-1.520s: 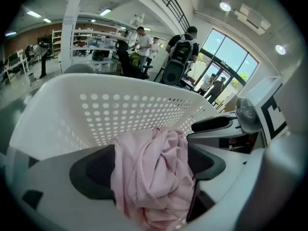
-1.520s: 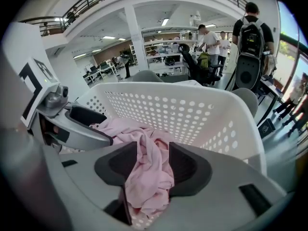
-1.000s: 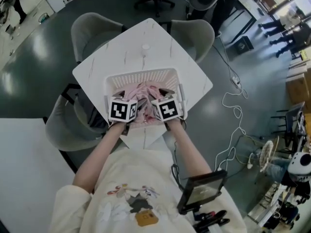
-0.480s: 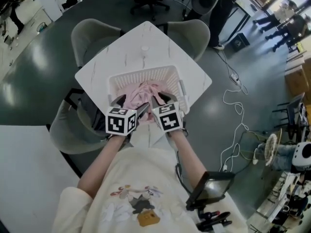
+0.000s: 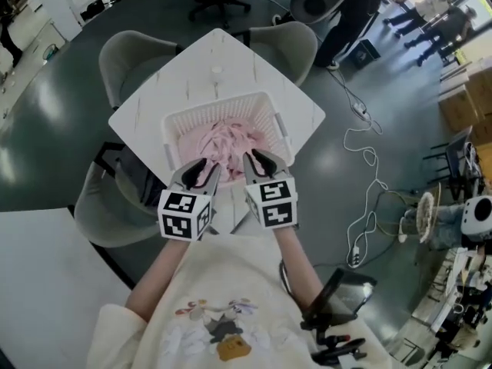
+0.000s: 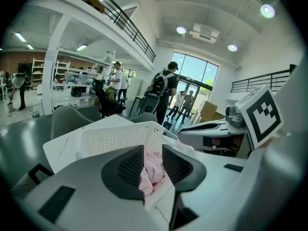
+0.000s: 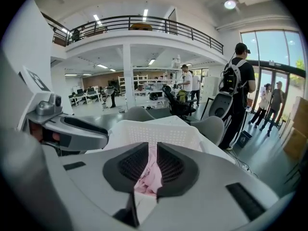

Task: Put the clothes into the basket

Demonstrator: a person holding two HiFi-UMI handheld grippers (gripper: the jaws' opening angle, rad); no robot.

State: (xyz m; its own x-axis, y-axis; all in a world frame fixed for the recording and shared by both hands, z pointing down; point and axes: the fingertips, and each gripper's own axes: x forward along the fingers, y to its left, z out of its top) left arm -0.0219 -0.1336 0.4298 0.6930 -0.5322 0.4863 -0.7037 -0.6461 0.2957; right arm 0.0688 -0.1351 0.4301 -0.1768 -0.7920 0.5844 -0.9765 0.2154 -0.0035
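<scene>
A white perforated basket (image 5: pixel 219 104) stands on the white table (image 5: pixel 142 114), and a heap of pink clothes (image 5: pixel 227 138) lies inside it. My left gripper (image 5: pixel 201 167) and right gripper (image 5: pixel 257 162) hover side by side over the basket's near rim, clear of the clothes. Both pairs of jaws are closing with nothing between them. In the left gripper view the left gripper (image 6: pixel 153 150) keeps a moderate gap, through which the clothes (image 6: pixel 153 170) and basket (image 6: pixel 115 138) show. In the right gripper view the right gripper (image 7: pixel 152 148) has only a narrow slit, framing the clothes (image 7: pixel 150 179).
Grey chairs (image 5: pixel 127 52) (image 5: pixel 288 44) (image 5: pixel 100 206) ring the table. A small white object (image 5: pixel 217 71) sits near its far corner. A white cable (image 5: pixel 361 152) trails over the floor at right. People stand in the background (image 7: pixel 238 90).
Both grippers have drawn back and up from inside the basket to its near rim. Their jaws have narrowed. The pink clothes lie loose in the basket.
</scene>
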